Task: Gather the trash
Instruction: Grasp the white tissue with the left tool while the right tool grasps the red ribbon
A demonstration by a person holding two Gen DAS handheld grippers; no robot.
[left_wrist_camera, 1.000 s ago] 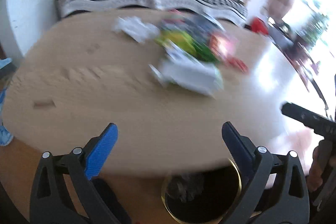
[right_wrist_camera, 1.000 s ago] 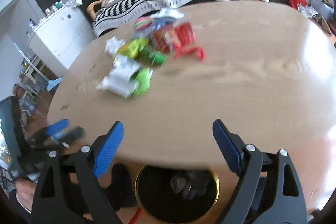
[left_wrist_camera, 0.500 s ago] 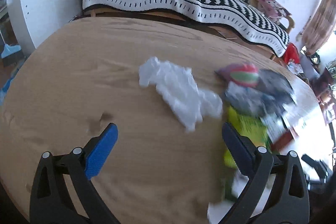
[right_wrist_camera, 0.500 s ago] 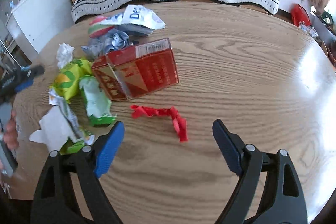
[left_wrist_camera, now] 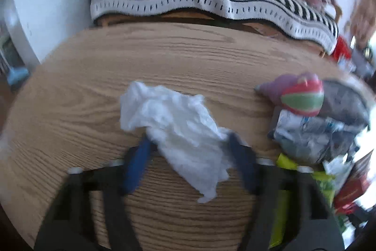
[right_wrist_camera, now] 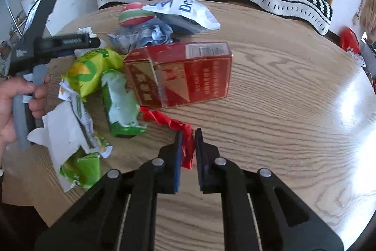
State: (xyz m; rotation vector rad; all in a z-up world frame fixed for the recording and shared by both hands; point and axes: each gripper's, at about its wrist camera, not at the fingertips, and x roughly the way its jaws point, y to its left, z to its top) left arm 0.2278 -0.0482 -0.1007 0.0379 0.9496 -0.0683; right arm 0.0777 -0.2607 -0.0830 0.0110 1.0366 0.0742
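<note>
Pinching one end of the red wrapper strip [right_wrist_camera: 185, 145], the right tool [right_wrist_camera: 187, 152] has its blue pads clamped on it near the table's [right_wrist_camera: 282, 109] near edge, just in front of the red carton [right_wrist_camera: 188, 74]. White crumpled tissue [left_wrist_camera: 178, 131] lies toward the table's left side between the left tool's [left_wrist_camera: 188, 152] closing jaws; whether the pads touch it, I cannot tell. Green wrappers [right_wrist_camera: 117, 100] lie beside the carton.

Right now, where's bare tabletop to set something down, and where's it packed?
Free: the wide stretch of table right of the red box, out to the glare, and the strip between the white tissue and the far edge. Crowded: wrappers left of the box, from the green packet up to the striped ball.
</note>
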